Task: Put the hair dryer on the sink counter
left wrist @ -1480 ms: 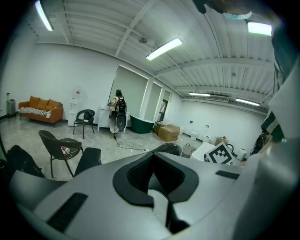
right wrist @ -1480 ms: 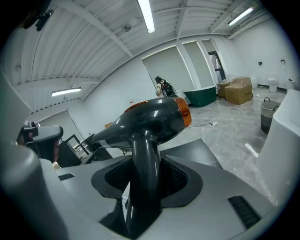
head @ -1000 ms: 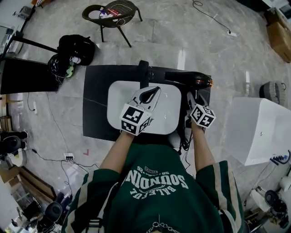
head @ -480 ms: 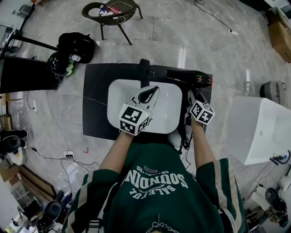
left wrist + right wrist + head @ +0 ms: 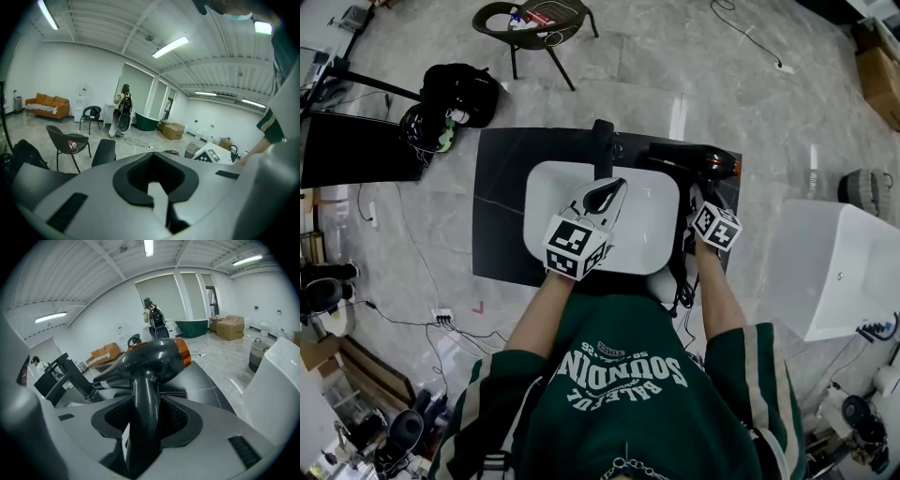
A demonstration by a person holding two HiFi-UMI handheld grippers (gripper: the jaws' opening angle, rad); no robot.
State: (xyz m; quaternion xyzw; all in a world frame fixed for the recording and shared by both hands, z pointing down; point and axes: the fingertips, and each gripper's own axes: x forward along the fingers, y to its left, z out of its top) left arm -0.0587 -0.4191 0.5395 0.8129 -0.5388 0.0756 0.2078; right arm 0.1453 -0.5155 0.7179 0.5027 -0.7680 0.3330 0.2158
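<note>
The black hair dryer [image 5: 694,159] with an orange ring at its back hangs over the right end of the black sink counter [image 5: 497,216], nozzle pointing left. My right gripper [image 5: 698,202] is shut on its handle. In the right gripper view the handle [image 5: 145,399] stands upright between the jaws and the body [image 5: 150,359] lies across above them. My left gripper [image 5: 614,187] hovers over the white basin [image 5: 544,192], shut and empty; in the left gripper view its tips [image 5: 152,154] meet with nothing between them.
A black faucet [image 5: 602,145] stands behind the basin. The dryer's cord [image 5: 680,281] hangs off the counter's front right. A white tub [image 5: 839,267] is to the right. A chair [image 5: 534,19] and a black bag [image 5: 459,94] sit on the floor beyond.
My right gripper has sunk slightly toward the counter with the hair dryer still in it. The left gripper has stayed over the basin.
</note>
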